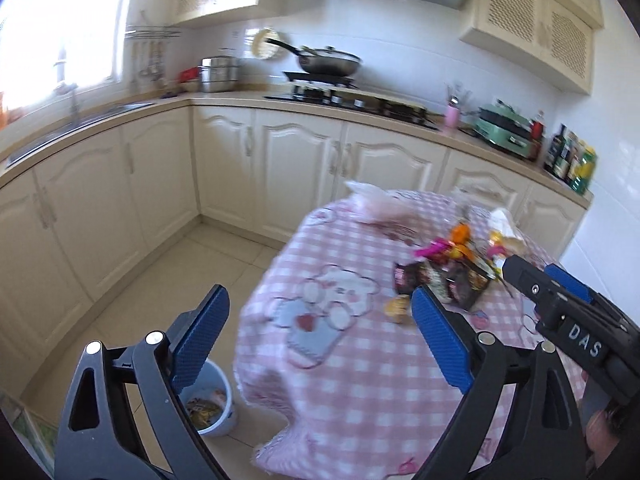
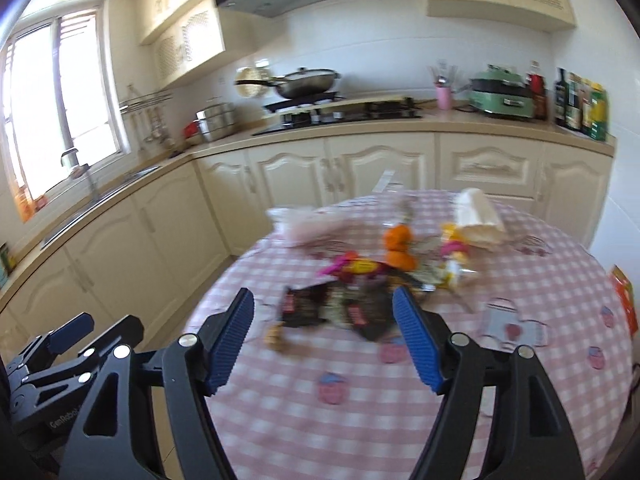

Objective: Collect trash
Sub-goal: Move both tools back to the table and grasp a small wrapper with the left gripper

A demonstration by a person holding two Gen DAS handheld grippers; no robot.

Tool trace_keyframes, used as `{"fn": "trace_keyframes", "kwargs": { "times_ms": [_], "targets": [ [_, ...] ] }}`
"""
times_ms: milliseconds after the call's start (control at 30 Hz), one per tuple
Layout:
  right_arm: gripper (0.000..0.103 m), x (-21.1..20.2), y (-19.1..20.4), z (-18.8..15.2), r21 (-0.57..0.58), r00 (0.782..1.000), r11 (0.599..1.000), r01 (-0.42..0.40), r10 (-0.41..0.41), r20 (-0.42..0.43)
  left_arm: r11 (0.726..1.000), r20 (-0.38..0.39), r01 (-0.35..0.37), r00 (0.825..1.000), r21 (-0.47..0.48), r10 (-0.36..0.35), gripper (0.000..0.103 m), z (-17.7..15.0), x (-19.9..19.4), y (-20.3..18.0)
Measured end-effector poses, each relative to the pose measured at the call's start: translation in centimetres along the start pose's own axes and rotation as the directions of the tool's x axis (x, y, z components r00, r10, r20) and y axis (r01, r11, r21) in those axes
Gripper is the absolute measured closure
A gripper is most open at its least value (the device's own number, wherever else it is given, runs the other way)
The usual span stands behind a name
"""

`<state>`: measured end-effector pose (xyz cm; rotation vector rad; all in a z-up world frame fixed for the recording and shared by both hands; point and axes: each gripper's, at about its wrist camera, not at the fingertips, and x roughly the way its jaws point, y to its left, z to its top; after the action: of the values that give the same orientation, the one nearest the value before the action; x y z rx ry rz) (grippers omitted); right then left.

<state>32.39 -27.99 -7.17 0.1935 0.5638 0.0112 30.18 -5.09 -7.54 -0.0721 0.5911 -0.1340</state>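
Left wrist view: left claw [image 1: 320,316], blue ribbed pads spread wide, nothing between them, held above the near-left edge of the table [image 1: 360,384], which is round and covered in a pink checked cloth with a bear print. Trash pile [image 1: 448,276] beyond the claw's right finger, toward the far right of the table: dark snack wrappers, pink and yellow sweet papers, orange peel [image 1: 460,236], a small yellow scrap [image 1: 398,308] nearest the claw; edges blurred. Clear plastic bag [image 1: 372,200] at the far edge of the table; white crumpled paper [image 1: 504,220] behind the pile. Right claw [image 1: 560,280] enters from the right, over the table beside the pile, its jaws apart as far as can be seen. Pale blue bin [image 1: 216,400] on the floor left of the table, partly hidden by the left finger, with rubbish already inside. Right wrist view: right claw [image 2: 324,312], pads parted, empty, poised directly over the table with the dark wrappers [image 2: 332,308] seen between the fingers but not touched. Peel, sweet papers and white paper lie beyond. Left claw [image 2: 72,336] at the lower left, off the table's edge. Cream cabinets, hob with wok [image 2: 308,80] and green cooker [image 2: 500,96] stand behind the table.
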Motion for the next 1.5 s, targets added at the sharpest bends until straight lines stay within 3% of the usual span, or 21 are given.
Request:
{"fn": "trace_keyframes", "kwargs": {
  "times_ms": [167,367,533,667,767,833,1000,1167,1233,1300,1367,1500],
  "targets": [
    [0.032,1.8,-5.5,-0.5,0.071,0.996,0.995,0.077,-0.073,-0.059,0.997,-0.050,0.056,0.997,0.044,-0.053,0.013,-0.3,3.3,-3.9],
    [0.032,4.4,-7.6,-1.8,0.111,0.990,0.992,0.068,-0.054,-0.129,0.996,-0.123,0.055,0.991,0.070,-0.046,0.017,-0.9,7.2,-5.7],
    [0.032,6.7,-7.5,-1.7,0.107,0.983,0.993,0.055,-0.036,-0.179,0.995,-0.198,0.078,0.978,0.065,-0.064,0.046,-1.2,9.7,-5.9],
    [0.032,8.4,-7.0,-1.5,0.102,0.977,0.994,0.046,-0.024,-0.210,0.992,-0.230,0.111,0.969,0.066,-0.093,0.083,-1.5,11.0,-5.8],
    [0.032,9.6,-6.3,-1.4,0.100,0.972,0.995,0.028,-0.004,-0.235,0.992,-0.215,0.118,0.971,0.054,-0.104,0.091,-1.3,10.8,-5.6],
    [0.032,10.4,-5.8,-1.1,0.111,0.970,0.994,0.022,0.006,-0.245,0.991,-0.202,0.130,0.972,0.040,-0.119,0.092,-1.1,10.3,-5.1],
    [0.032,12.7,-6.3,-0.6,0.178,0.960,0.980,0.092,-0.039,-0.279,0.988,-0.170,0.152,0.975,0.029,-0.145,0.092,-0.5,9.5,-4.4],
    [0.033,13.6,-5.9,-0.2,0.158,0.959,0.982,0.099,-0.052,-0.280,0.983,-0.159,0.182,0.971,0.012,-0.178,0.092,-0.4,9.1,-3.9],
    [0.062,13.8,-5.4,-0.2,0.136,0.958,0.987,0.085,-0.044,-0.285,0.982,-0.152,0.188,0.971,0.004,-0.186,0.092,-0.4,8.9,-3.6],
    [0.068,14.1,-5.2,-0.2,0.124,0.956,0.989,0.083,-0.044,-0.289,0.982,-0.146,0.189,0.971,-0.001,-0.187,0.092,-0.3,8.7,-3.4],
    [0.080,14.1,-5.3,-0.2,0.130,0.957,0.989,0.069,-0.029,-0.288,0.982,-0.143,0.190,0.972,-0.009,-0.189,0.092,-0.2,8.5,-3.2],
    [0.092,12.9,-5.4,-0.3,0.125,0.966,0.991,0.054,-0.020,-0.258,0.982,-0.129,0.191,0.973,-0.006,-0.190,0.092,0.1,7.7,-2.9]
  ]
}}
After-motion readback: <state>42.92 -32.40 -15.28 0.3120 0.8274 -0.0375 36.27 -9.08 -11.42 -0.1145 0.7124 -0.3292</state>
